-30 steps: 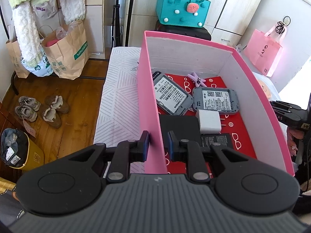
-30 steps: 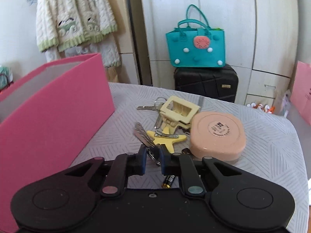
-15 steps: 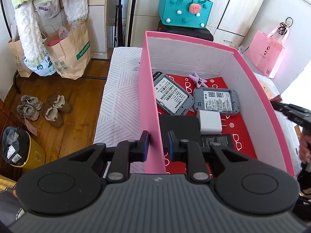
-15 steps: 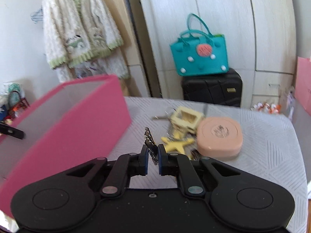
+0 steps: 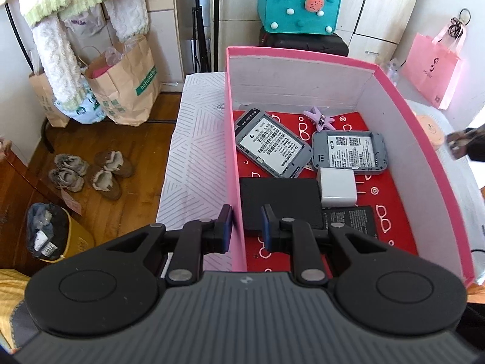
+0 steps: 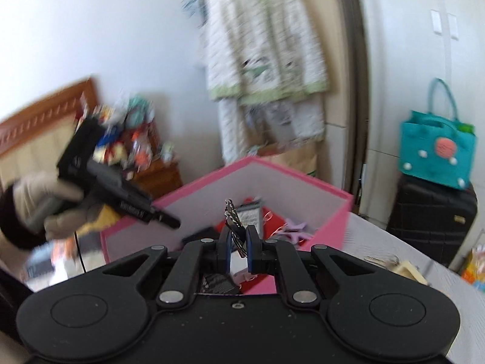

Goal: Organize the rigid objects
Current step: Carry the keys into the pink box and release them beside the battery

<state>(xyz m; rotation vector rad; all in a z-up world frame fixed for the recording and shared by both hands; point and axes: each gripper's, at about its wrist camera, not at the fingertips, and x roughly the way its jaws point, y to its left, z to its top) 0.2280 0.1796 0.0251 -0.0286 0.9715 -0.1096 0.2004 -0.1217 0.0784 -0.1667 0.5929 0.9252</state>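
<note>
A pink box (image 5: 233,139) with a red floor holds two grey devices (image 5: 271,144), a white charger (image 5: 338,186), a black slab (image 5: 280,201), a battery (image 5: 351,217) and a purple clip (image 5: 321,119). My left gripper (image 5: 245,229) is shut on the box's left wall. My right gripper (image 6: 238,247) is shut on a metal hair clip (image 6: 232,215) and holds it over the box (image 6: 272,179), near its corner. The left gripper (image 6: 121,194) also shows in the right wrist view. The right gripper's tip shows blurred in the left wrist view (image 5: 463,144).
A peach round case (image 5: 429,126) lies on the striped tablecloth (image 5: 194,151) right of the box. A yellow frame and keys (image 6: 403,268) lie on the cloth. A teal bag (image 5: 298,3) sits on a black suitcase behind. Paper bags and shoes (image 5: 91,173) are on the floor at left.
My right gripper has lifted the metal clip off the table and swung left to above the pink box. My left gripper has stayed clamped on the box wall.
</note>
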